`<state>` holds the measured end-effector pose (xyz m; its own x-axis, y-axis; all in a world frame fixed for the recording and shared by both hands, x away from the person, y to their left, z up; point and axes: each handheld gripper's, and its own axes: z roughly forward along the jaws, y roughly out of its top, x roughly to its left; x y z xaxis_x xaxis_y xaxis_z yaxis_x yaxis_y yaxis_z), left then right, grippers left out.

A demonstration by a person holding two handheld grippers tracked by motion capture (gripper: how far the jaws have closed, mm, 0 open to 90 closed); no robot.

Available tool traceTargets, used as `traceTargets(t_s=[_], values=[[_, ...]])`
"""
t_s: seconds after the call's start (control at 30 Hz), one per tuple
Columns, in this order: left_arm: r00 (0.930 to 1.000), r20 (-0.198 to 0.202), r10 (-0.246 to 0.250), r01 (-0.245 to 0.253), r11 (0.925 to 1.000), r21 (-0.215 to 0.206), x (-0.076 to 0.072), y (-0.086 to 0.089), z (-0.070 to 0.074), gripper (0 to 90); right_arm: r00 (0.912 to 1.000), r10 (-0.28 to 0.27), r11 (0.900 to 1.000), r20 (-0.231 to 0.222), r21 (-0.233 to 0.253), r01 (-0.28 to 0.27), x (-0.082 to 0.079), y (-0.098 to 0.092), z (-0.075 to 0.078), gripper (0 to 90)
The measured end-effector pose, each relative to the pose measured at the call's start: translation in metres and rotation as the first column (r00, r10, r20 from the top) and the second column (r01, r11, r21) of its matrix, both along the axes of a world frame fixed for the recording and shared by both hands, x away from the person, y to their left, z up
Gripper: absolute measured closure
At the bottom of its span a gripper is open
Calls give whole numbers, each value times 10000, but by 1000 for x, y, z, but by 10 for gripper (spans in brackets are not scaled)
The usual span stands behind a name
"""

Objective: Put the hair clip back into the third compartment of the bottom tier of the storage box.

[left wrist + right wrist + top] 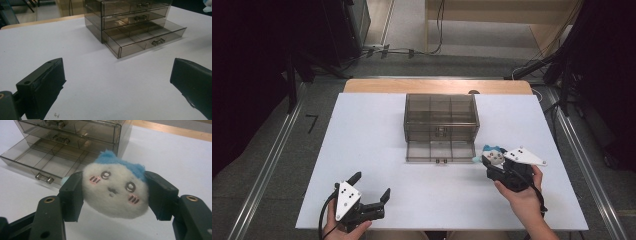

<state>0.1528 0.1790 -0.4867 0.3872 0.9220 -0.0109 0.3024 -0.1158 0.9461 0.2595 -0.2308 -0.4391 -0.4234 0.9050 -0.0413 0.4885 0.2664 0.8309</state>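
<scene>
White tabletop (377,150): right gripper (493,161) clamps soft white-and-blue plush toy (115,192) by sides, light, squashy; open smoky plastic drawer (439,151) at 10 o'clock. Left gripper (372,189) wide, empty.

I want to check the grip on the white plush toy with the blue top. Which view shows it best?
The right gripper view: the white plush toy with the blue top is close up, face visible, squeezed between the right gripper's two black jaws. In the high view it is a small white-and-blue shape at that gripper's tip. The left gripper view catches a sliver at its top right corner.

Overhead faces forward; both close views share the drawer box (130,22).
</scene>
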Motion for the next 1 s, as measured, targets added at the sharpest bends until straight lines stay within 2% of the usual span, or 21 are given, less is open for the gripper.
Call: traceTargets(t_s=[0.1,0.3,1.0], values=[[10000,-38,-29,28,9999,-122,0,1,0,0,10000,54,10000,19,-65,-53,3,3,3,346],[10000,-89,-30,29,10000,-73,0,1,0,0,9999,159,9996,-3,-222,-159,8,10,8,346],[9997,-221,-43,42,10000,-47,2,1,-1,0,9990,315,9991,-325,-284,-325,24,27,10,346]])
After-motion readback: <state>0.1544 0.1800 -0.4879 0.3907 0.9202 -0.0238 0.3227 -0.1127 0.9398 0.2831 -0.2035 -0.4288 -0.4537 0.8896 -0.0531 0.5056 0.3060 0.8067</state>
